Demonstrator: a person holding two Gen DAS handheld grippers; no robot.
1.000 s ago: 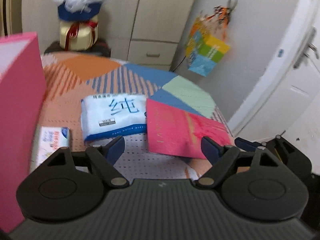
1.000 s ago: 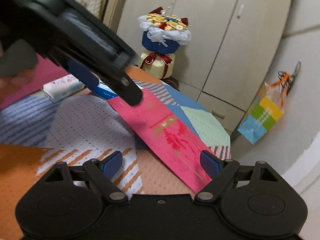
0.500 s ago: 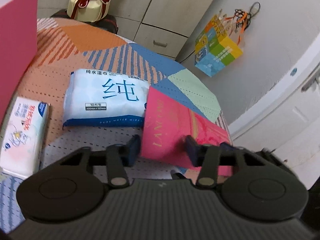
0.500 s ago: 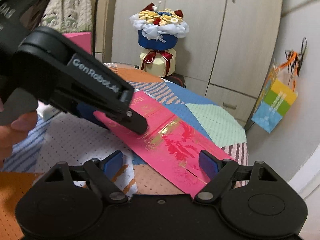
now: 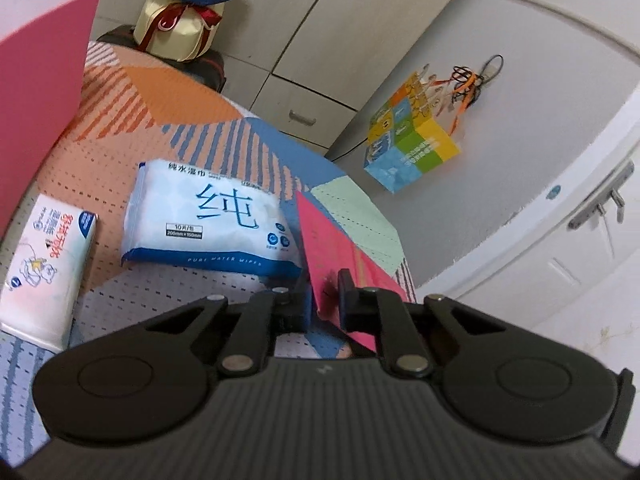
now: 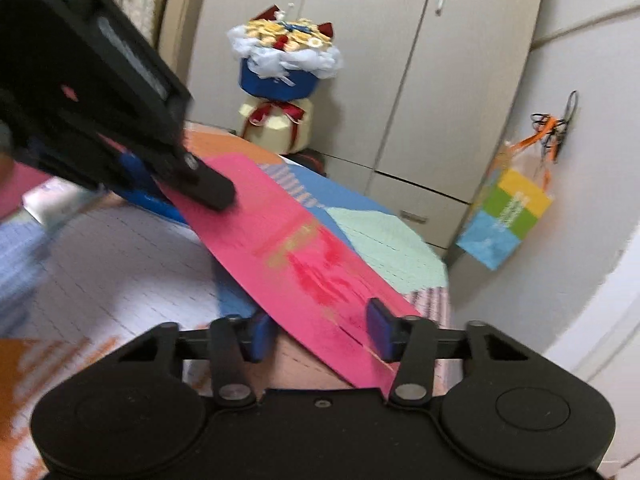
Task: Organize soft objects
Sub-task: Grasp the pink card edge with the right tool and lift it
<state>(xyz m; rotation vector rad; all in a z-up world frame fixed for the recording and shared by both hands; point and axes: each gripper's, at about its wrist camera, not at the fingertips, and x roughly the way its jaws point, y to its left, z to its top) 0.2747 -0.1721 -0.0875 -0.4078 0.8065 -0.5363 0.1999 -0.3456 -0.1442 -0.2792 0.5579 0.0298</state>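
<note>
The flat pink paper bag (image 5: 332, 240) lies at the right side of the round surface (image 5: 180, 148), one end raised off the patterned cloth. The left gripper (image 5: 324, 292) has just closed, and its jaws now pinch the bag's near corner. The right gripper (image 6: 316, 332) has just been narrowing; its jaws straddle the bag's other end, and whether the pads press on the paper cannot be told. Judged from its look, the bag is light, thin and flexible: it will likely sag between two holds, crease under a hard pinch, and slip on its glossy face, so grip well in from the edge. The pack of wet wipes (image 5: 208, 220) lies just beside the bag, and the tissue pack (image 5: 44, 264) further left; both appear soft, compressible and best taken across the short width. The surface edge runs close behind the bag's right side. The pink box (image 5: 36, 92) stands at the left; open cloth lies between.
</note>
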